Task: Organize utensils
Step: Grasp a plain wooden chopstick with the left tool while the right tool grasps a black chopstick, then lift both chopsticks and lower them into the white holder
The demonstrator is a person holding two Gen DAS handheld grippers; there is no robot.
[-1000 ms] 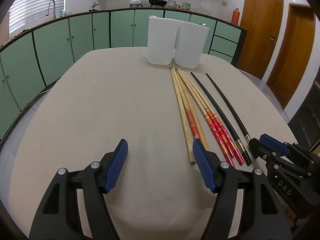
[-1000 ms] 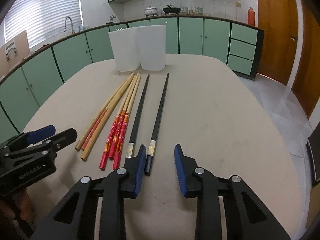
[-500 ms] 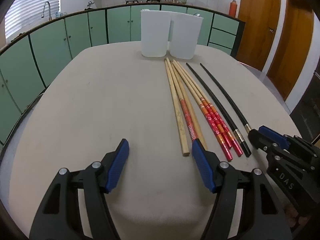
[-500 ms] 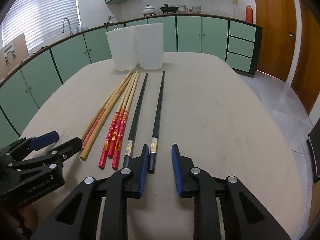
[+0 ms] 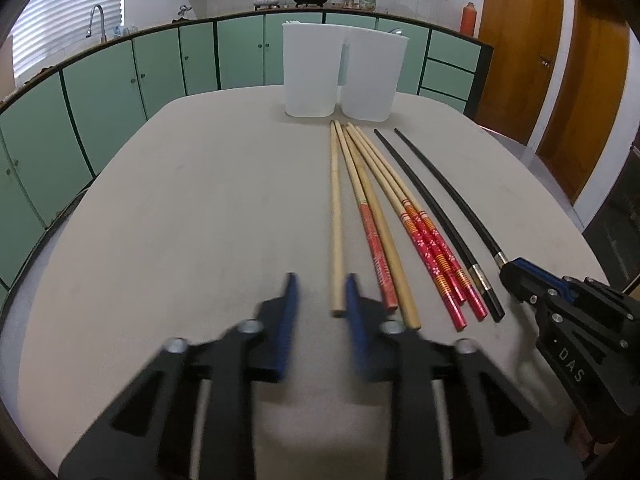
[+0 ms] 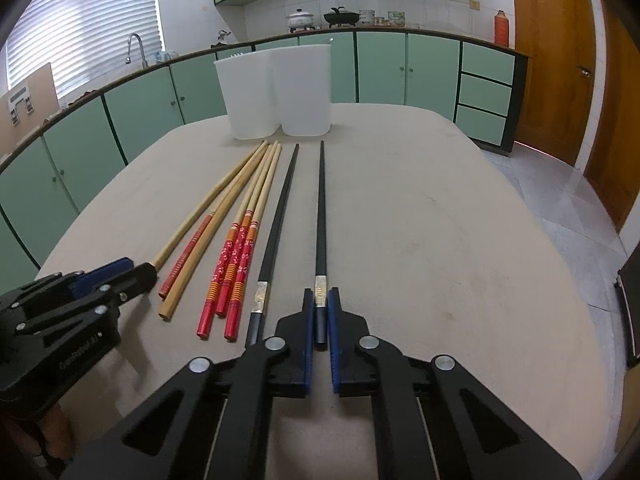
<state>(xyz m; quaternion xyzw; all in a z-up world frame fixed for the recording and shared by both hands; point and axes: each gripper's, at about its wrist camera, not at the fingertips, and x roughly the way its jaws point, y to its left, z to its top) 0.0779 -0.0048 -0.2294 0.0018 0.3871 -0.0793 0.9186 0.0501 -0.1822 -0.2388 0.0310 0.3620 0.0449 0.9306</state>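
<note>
Several chopsticks lie side by side on the beige table point(image 5: 180, 240): a plain wooden chopstick point(image 5: 336, 216) at the left, red-patterned ones point(image 5: 432, 248), and two black ones. My left gripper point(image 5: 320, 300) is blurred, its jaws narrowed with a gap, the plain wooden chopstick's near end just ahead between the fingertips. My right gripper point(image 6: 320, 312) is shut on the rightmost black chopstick point(image 6: 320, 216), at its silver-banded near end. The other black chopstick point(image 6: 276, 224) lies just left of it. Two white containers point(image 5: 340, 72) stand at the chopsticks' far ends.
The table's rounded edges drop off left, right and near. Green cabinets point(image 5: 120, 88) curve round behind, with a sink tap point(image 5: 96, 20) and pots on the counter. Wooden doors point(image 5: 560, 60) are at the right.
My left gripper's jaws have narrowed a lot and shifted right to the plain wooden chopstick's end. My right gripper moved forward and closed on the rightmost black chopstick.
</note>
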